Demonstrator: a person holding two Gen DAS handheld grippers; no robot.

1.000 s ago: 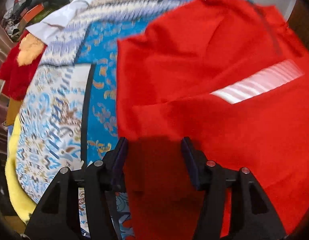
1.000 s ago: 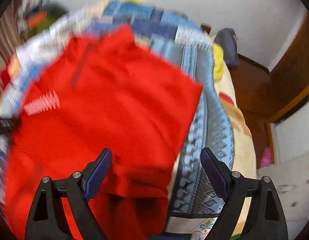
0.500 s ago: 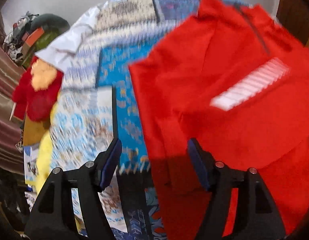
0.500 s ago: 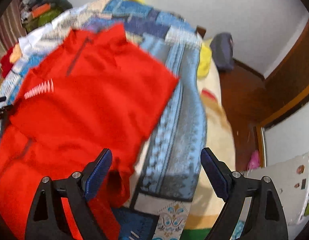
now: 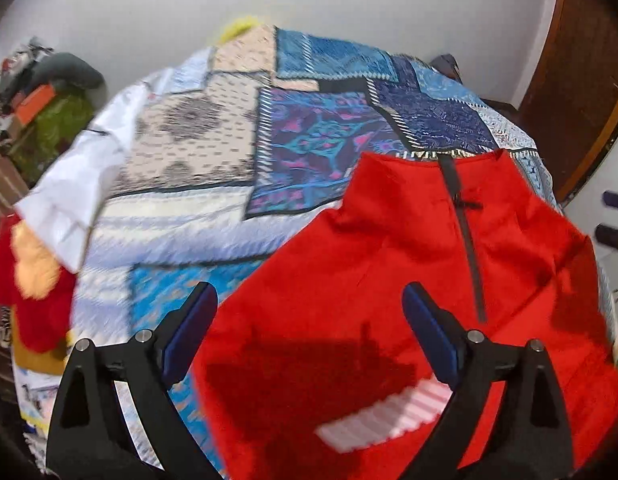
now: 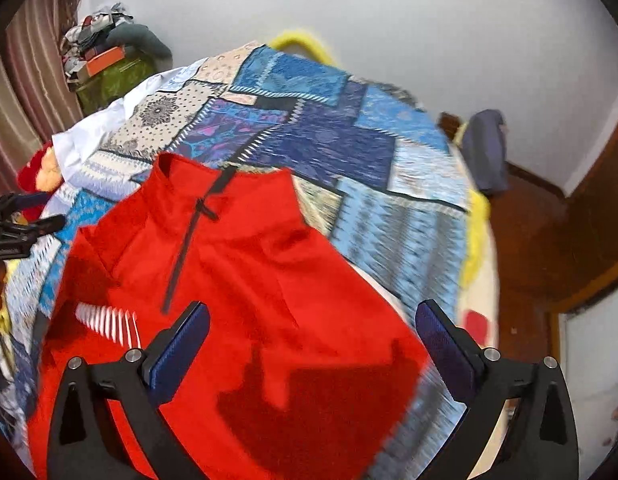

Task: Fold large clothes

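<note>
Red zip-neck pullover (image 6: 245, 288) lies flat on my patchwork quilt (image 6: 349, 148), ready for folding; my left gripper (image 5: 309, 320) and right gripper (image 6: 311, 338) hover spread, empty.

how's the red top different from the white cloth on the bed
The red top is bright red with a dark zipper and a white striped mark; the white cloth is plain white. The red top lies spread out in front of both open grippers, the left gripper and the right gripper; the white cloth sits bunched at the bed's far left edge. Both rest on the patchwork bedspread.
</note>
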